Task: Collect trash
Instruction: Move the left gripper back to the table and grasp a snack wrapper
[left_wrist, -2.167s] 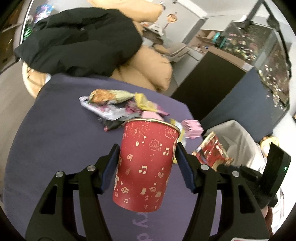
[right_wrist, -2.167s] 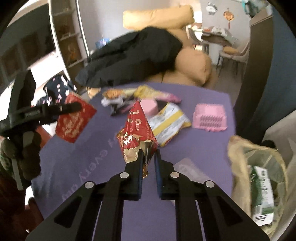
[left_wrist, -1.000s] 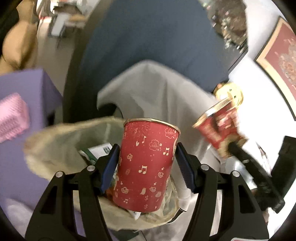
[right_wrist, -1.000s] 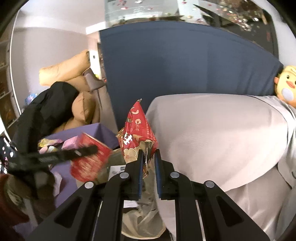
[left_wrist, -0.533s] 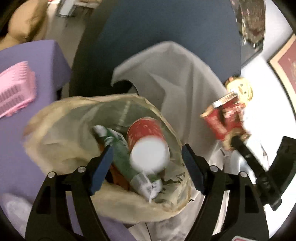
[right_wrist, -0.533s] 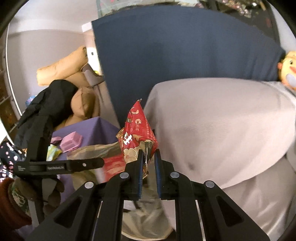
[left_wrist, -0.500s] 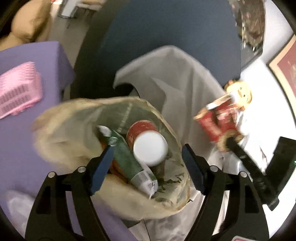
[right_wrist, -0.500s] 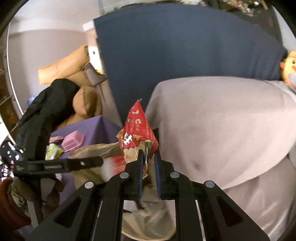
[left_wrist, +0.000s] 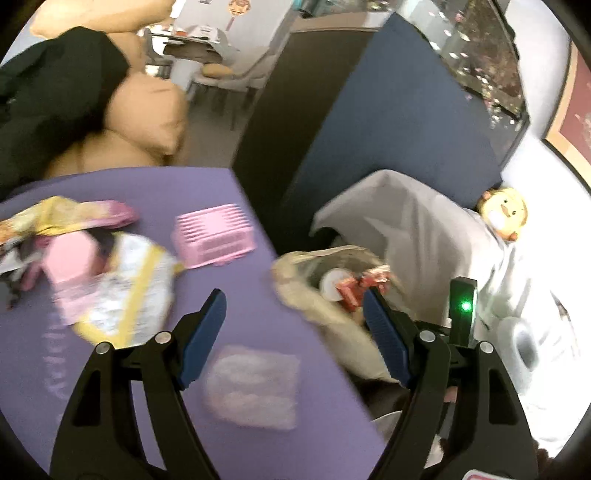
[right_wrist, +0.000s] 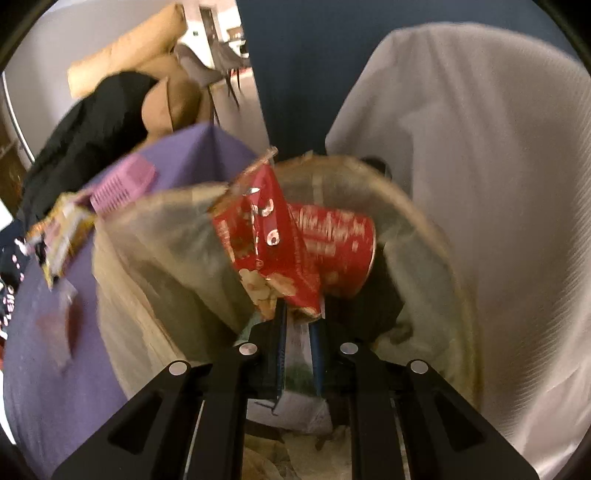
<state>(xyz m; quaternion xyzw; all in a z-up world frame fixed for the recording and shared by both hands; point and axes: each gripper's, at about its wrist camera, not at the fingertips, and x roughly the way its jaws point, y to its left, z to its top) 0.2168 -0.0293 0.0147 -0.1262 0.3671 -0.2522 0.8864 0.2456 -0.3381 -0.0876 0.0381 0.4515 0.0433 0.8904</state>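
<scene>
The red paper cup (right_wrist: 332, 251) lies on its side inside the beige trash bag (right_wrist: 155, 236). The bag also shows in the left wrist view (left_wrist: 306, 299) beside the purple table (left_wrist: 251, 325). My right gripper (right_wrist: 299, 314) is over the bag's mouth, its jaws a small gap apart around the bottom edge of a red snack wrapper (right_wrist: 262, 236). My left gripper (left_wrist: 295, 325) is open and empty above the table's right edge. A clear plastic wrapper (left_wrist: 255, 387), a pink comb-like box (left_wrist: 214, 240) and a yellow-white packet (left_wrist: 122, 288) lie on the table.
More wrappers (left_wrist: 62, 218) lie at the table's left. A white sheet-covered seat (right_wrist: 480, 166) is right of the bag, a dark blue panel (left_wrist: 388, 129) behind it. Tan cushions (left_wrist: 144, 122) and a black coat (left_wrist: 44, 96) lie beyond the table.
My left gripper let the red cup drop into the bag, then swung back left over the table. My right gripper carried the red wrapper over the bag's mouth and its jaws have parted slightly.
</scene>
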